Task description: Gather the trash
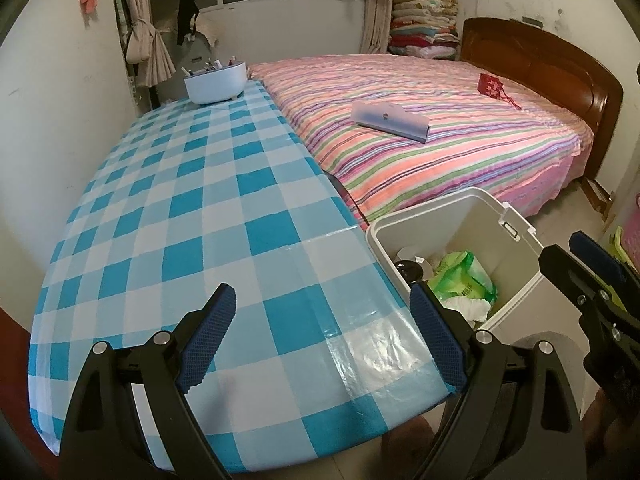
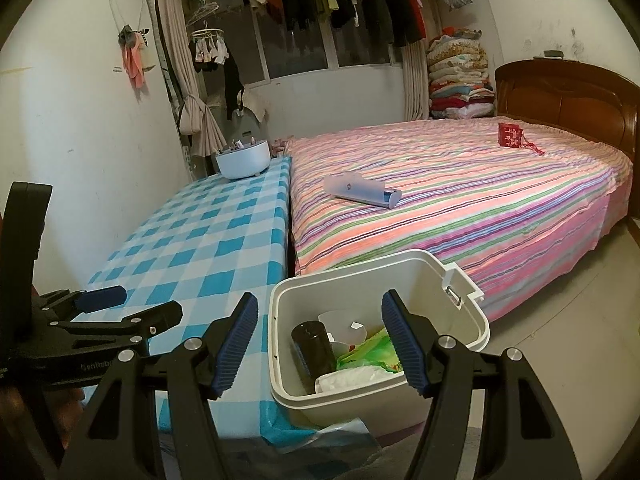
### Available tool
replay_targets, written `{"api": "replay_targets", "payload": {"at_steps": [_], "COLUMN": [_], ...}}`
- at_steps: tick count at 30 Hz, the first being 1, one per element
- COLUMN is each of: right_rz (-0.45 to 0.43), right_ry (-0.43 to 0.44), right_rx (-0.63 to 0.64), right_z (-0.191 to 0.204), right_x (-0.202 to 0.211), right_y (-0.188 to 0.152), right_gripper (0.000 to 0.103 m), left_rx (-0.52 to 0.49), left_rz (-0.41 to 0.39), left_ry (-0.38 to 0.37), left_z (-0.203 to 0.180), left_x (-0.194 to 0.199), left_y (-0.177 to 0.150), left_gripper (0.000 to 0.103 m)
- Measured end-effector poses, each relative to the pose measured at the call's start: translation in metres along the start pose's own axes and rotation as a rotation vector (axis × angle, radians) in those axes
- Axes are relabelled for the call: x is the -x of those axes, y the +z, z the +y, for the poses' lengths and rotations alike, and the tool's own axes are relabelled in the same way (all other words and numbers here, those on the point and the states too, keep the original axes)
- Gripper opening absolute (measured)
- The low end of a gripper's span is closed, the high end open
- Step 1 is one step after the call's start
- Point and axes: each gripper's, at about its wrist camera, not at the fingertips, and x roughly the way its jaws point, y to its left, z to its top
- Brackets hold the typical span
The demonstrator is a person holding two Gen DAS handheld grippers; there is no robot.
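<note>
A white trash bin (image 2: pixel 464 320) stands on the floor between the table and the bed; it also shows in the left wrist view (image 1: pixel 516 276). Inside lie a dark can (image 2: pixel 312 346), a green wrapper (image 2: pixel 368 354), white crumpled paper (image 2: pixel 352 378) and a white cup (image 2: pixel 344 322). My right gripper (image 2: pixel 322 346) is open and empty, held above the bin's near side. My left gripper (image 1: pixel 322 344) is open and empty above the near end of the blue checked table (image 1: pixel 200 208). The right gripper shows at the right edge of the left wrist view (image 1: pixel 580 264).
A pale blue bowl (image 1: pixel 216 82) with small items stands at the table's far end. A striped bed (image 1: pixel 440 148) lies right of the table, with a grey pouch (image 1: pixel 390 120) and a red packet (image 1: pixel 492 86) on it. A white wall runs along the table's left.
</note>
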Motion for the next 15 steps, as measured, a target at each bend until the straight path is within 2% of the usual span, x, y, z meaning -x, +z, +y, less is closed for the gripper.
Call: {"api": "replay_targets", "payload": {"at_steps": [15], "right_rz": [0.005], "right_ry": [0.003], "right_rx": [-0.020], "right_z": [-0.0067], "right_x": [-0.0021], "right_y": [0.0025], "right_gripper": [0.063], "left_rx": [-0.031], "left_rz": [0.007], "left_ry": [-0.003], "left_z": [-0.0069], "left_x": [0.0041], "left_y": [0.0027], "left_gripper": [0.090]}}
